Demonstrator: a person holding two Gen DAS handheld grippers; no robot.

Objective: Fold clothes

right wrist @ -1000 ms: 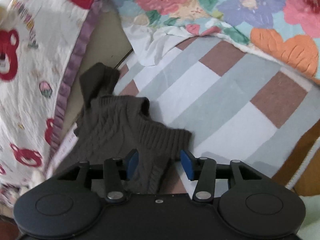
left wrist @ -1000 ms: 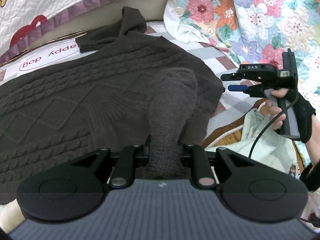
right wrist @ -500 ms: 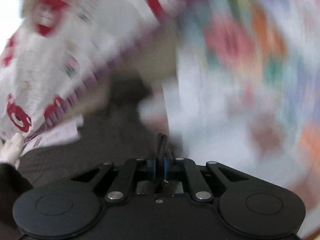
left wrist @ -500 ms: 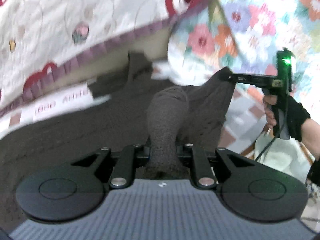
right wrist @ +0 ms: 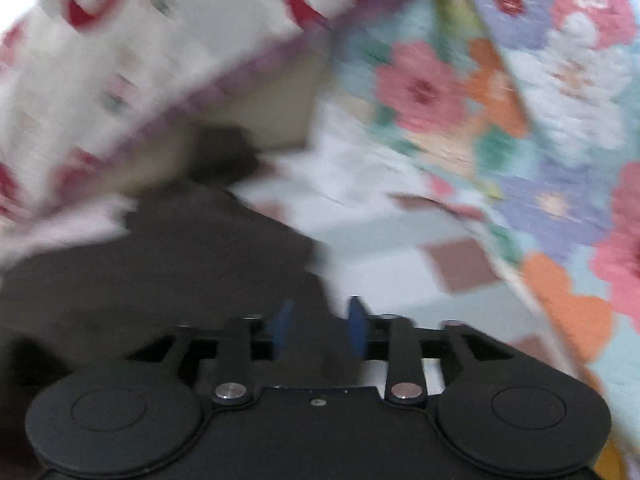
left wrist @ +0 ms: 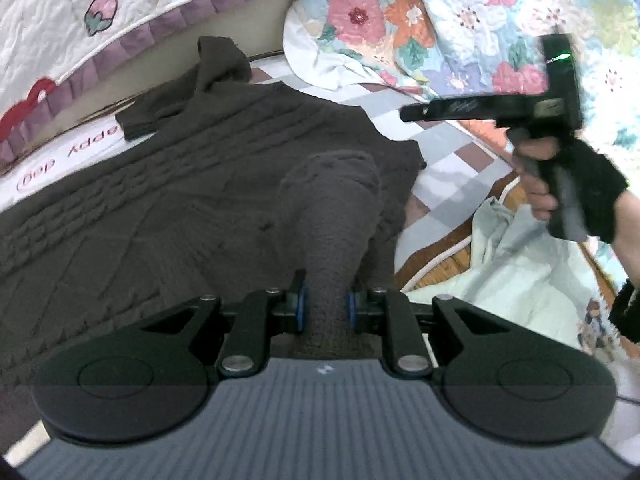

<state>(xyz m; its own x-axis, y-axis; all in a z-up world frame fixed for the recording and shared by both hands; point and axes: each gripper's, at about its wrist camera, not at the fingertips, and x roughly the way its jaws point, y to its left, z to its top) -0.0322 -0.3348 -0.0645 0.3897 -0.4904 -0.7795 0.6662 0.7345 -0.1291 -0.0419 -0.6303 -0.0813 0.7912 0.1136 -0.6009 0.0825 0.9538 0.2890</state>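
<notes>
A dark brown cable-knit sweater [left wrist: 192,184] of thick ribbed wool lies spread flat on a bed covered by a grey, white and brown checked sheet [left wrist: 452,184], and the left tongs [left wrist: 324,306] are clamped on a rolled, tube-like fold of its knit. The right tongs [right wrist: 320,326], whose jaws have just been opening, stand apart with nothing pressed between the blue pads [right wrist: 357,330]; their view is badly smeared. A puffy flowered quilt [left wrist: 460,24] and a white quilted blanket with a purple frill [left wrist: 120,8] are cut off by the edges.
</notes>
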